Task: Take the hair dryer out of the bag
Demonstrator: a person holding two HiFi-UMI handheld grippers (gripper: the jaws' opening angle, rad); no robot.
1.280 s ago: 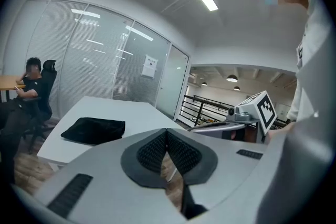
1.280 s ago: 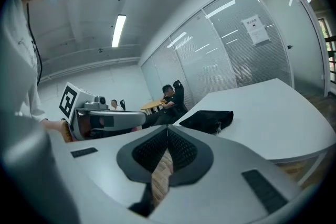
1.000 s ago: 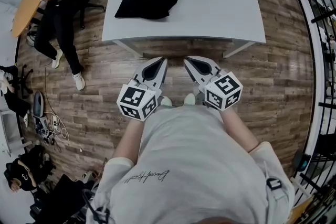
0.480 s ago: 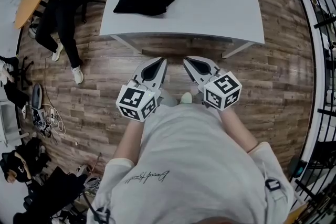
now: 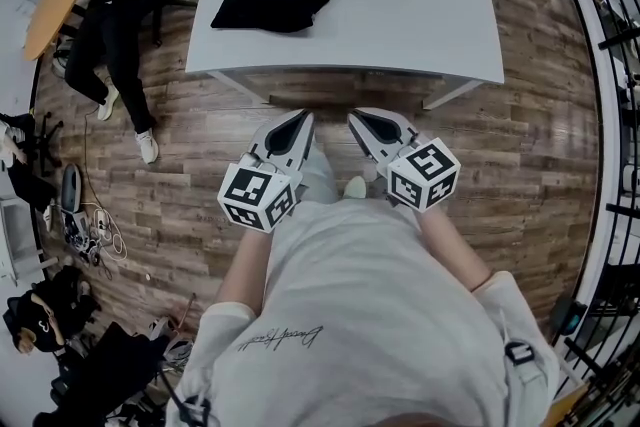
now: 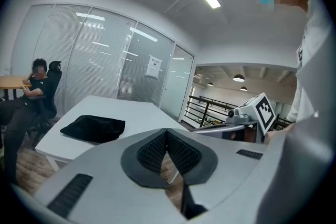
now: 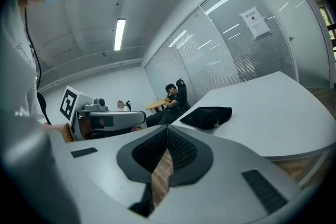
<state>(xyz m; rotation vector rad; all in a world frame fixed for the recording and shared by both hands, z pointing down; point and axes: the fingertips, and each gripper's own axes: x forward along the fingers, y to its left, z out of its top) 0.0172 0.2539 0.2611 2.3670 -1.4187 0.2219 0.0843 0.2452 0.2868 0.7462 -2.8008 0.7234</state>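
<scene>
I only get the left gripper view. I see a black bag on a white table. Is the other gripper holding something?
Observer: No. The right hand-held gripper is shut, with nothing between its jaws.
Operator: Are we at the table yet?
Observer: Not yet. In the head view, it and the left hand-held gripper both hover over the wooden floor, short of the near edge of the table.
Operator: Is there stuff on the floor I could trip on?
Observer: The head view shows cables lying on the floor far off to the left. They are not between us and the bag.
</scene>
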